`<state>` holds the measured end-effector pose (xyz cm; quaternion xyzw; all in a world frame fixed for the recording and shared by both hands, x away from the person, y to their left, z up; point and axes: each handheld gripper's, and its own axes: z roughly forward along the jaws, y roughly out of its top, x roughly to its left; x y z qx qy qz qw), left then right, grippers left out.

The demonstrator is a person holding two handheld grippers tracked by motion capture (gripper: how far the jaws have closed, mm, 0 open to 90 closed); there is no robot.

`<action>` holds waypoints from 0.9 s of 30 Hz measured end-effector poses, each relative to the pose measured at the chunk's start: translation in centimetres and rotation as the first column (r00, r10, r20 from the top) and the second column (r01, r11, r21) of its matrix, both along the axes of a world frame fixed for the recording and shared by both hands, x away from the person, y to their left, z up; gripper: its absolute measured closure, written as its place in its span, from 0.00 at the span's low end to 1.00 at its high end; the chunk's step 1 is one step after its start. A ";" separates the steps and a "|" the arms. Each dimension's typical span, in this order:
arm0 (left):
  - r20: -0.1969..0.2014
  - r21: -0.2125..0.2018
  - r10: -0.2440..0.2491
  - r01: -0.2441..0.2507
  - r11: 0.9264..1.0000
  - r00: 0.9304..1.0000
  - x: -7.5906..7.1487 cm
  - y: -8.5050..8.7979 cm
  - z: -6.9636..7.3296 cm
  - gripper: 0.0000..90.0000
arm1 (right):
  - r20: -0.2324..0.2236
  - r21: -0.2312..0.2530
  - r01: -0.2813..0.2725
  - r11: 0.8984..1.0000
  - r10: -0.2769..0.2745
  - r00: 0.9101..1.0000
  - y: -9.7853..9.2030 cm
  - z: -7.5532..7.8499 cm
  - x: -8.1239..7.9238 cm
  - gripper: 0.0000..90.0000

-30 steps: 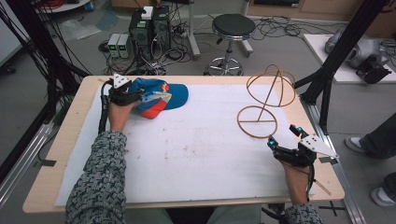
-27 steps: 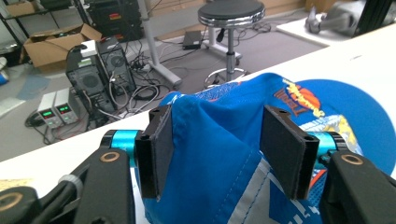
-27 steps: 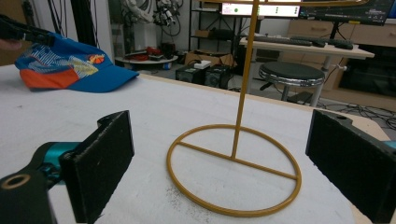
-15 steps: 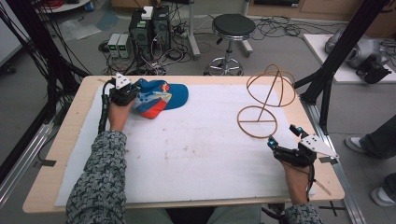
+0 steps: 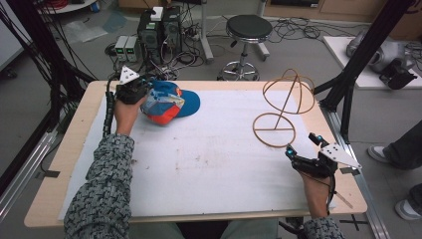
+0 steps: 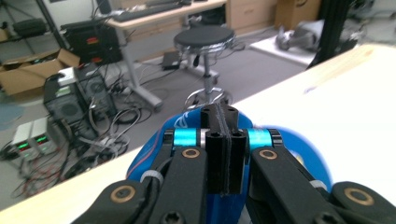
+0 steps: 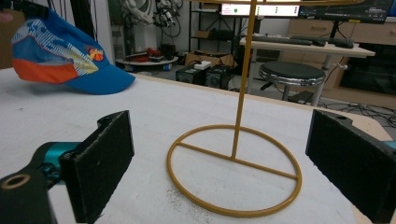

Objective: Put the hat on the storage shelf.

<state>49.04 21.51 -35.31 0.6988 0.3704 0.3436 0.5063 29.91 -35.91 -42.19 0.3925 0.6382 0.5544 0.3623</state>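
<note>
The left gripper [image 5: 133,88] is black, with cyan metal bands and brass-coloured rivets on its linkage arms, and dark flat-faced jaws. A grey three-cornered plate [image 5: 129,75] with dark holes sits on top, and a black cable [image 5: 106,112] trails from it toward the near edge of the tabletop [image 5: 69,149]. The right gripper [image 5: 304,149] matches it: black body, cyan accents, grey plate. Both forearms wear sleeves [image 5: 102,191] of a black-and-white speckled weave.

Legible text: none. Cap [image 7: 56,51]: printed graphics, no readable lettering. Monitor [image 7: 261,9] behind the worktop: bright strips of characters, too small and blurred to read.
</note>
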 end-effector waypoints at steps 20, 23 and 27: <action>0.116 0.009 -0.056 0.056 0.998 0.992 -2.1 -2.3 9.6 1.00 | -0.005 0.018 -0.003 1.000 0.003 1.000 -0.1 0.0 0.0 0.08; 0.128 0.009 -0.070 0.069 0.998 0.989 -2.4 -2.7 11.0 1.00 | 0.000 0.017 -0.005 1.000 0.005 1.000 -0.2 0.0 0.0 0.08; 0.153 0.026 -0.089 0.085 0.996 0.984 -2.8 -3.6 12.8 1.00 | 0.000 0.022 -0.007 1.000 0.007 1.000 -0.2 0.0 0.0 0.08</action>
